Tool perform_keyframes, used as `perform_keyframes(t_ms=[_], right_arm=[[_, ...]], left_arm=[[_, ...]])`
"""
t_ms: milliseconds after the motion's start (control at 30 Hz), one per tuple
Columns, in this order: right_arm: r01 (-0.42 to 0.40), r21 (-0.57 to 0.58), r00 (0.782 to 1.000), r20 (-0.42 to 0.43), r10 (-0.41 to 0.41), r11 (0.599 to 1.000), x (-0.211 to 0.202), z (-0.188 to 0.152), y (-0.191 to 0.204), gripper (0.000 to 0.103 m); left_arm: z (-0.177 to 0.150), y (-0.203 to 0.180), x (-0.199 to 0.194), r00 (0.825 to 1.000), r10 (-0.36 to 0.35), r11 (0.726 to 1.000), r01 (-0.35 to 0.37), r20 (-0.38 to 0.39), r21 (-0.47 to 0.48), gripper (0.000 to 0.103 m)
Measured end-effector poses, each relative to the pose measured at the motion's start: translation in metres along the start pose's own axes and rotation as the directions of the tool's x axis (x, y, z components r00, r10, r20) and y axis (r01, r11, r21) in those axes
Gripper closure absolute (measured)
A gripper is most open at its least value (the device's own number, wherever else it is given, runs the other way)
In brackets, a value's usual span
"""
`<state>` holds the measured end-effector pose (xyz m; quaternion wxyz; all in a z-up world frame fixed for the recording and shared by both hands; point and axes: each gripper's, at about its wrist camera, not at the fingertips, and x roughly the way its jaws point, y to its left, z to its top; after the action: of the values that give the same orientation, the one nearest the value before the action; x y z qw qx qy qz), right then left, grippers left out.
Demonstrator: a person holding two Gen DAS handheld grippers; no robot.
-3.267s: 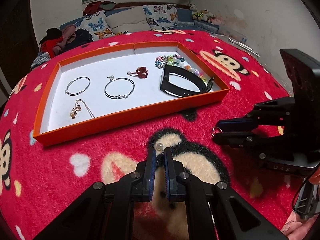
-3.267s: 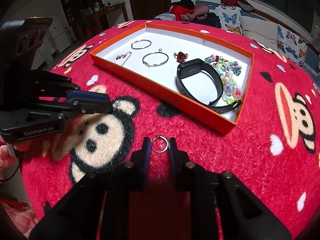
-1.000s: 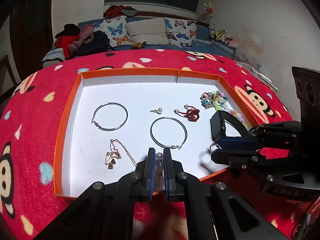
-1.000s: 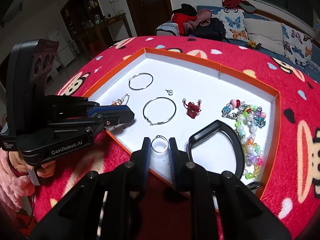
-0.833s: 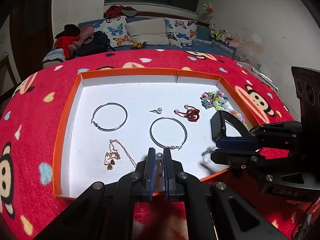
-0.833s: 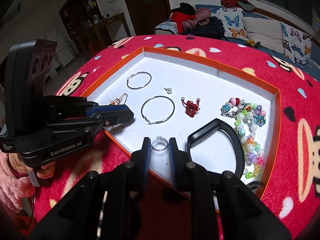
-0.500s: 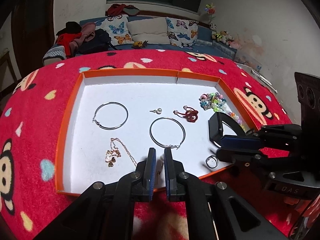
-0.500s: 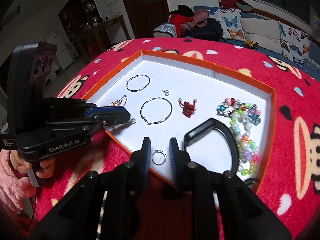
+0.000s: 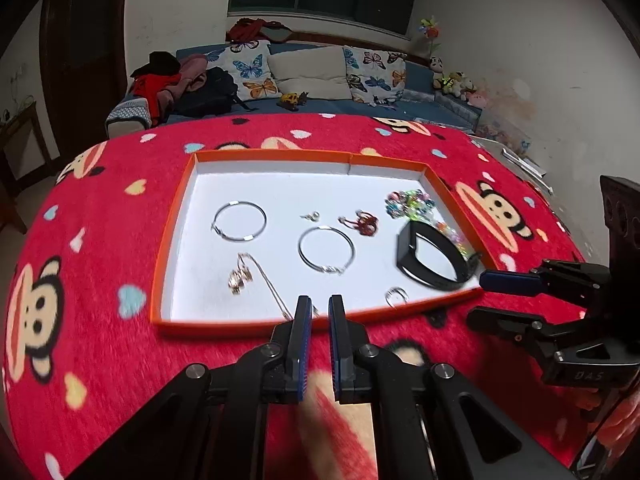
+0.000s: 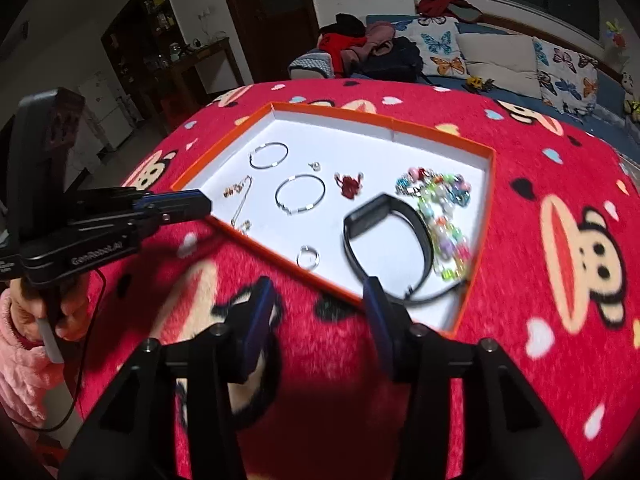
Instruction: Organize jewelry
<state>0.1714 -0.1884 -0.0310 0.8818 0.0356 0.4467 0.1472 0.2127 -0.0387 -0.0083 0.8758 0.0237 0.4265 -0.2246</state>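
An orange-rimmed white tray (image 9: 173, 216) (image 10: 490, 184) lies on the red blanket. In it are two hoop bracelets (image 9: 239, 221) (image 9: 326, 250), a gold necklace (image 9: 240, 278), a pearl stud (image 9: 314, 216), a red charm (image 9: 366, 224), a black band (image 9: 434, 256) (image 10: 390, 240), coloured beads (image 9: 410, 201) (image 10: 442, 208) and a small silver ring (image 9: 397, 296) (image 10: 307, 258). My left gripper (image 9: 316, 306) (image 10: 188, 205) is empty, its jaws a narrow gap apart, at the tray's front rim. My right gripper (image 10: 318, 292) (image 9: 486, 294) is wide open and empty, just in front of the tray.
A sofa with butterfly cushions (image 9: 320, 70), clothes and a bag (image 9: 188, 84) stands behind the table. The red monkey-print blanket (image 9: 80, 280) covers the table all around the tray. A dark cabinet (image 10: 168, 40) stands at the far left in the right wrist view.
The right gripper opened and dropped the silver ring into the tray, then pulled back and opened wide. The left gripper let go of its pearl stud and also pulled back.
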Motion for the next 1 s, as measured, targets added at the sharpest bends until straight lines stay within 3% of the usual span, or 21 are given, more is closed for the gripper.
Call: perform_keyframes(t_ms=[233, 567, 800, 867, 1000], right_arm=[[-0.004, 0.047, 1.0, -0.018, 0.005, 0.999, -0.006, -0.016, 0.004, 0.052], [0.024, 0.058, 0.999, -0.03, -0.022, 0.998, -0.014, -0.035, 0.011, 0.045], [0.05, 0.054, 0.998, -0.033, -0.049, 0.997, -0.021, -0.043, 0.014, 0.037], [0.052, 0.059, 0.998, -0.035, -0.05, 0.997, -0.022, -0.046, 0.015, 0.031], [0.058, 0.068, 0.998, -0.037, -0.055, 0.996, -0.025, -0.052, 0.016, 0.03]], left_arm=[[-0.023, -0.015, -0.019, 1.0, -0.003, 1.0, 0.003, 0.002, -0.007, 0.093], [-0.049, -0.028, -0.039, 0.999, 0.052, 0.999, -0.052, -0.001, -0.007, 0.093], [-0.064, -0.033, -0.047, 0.999, 0.052, 0.998, -0.053, -0.017, -0.03, 0.093], [-0.068, -0.035, -0.05, 0.998, 0.057, 0.998, -0.058, -0.019, -0.031, 0.093], [-0.074, -0.039, -0.058, 0.996, 0.084, 0.996, -0.084, -0.01, -0.024, 0.093]])
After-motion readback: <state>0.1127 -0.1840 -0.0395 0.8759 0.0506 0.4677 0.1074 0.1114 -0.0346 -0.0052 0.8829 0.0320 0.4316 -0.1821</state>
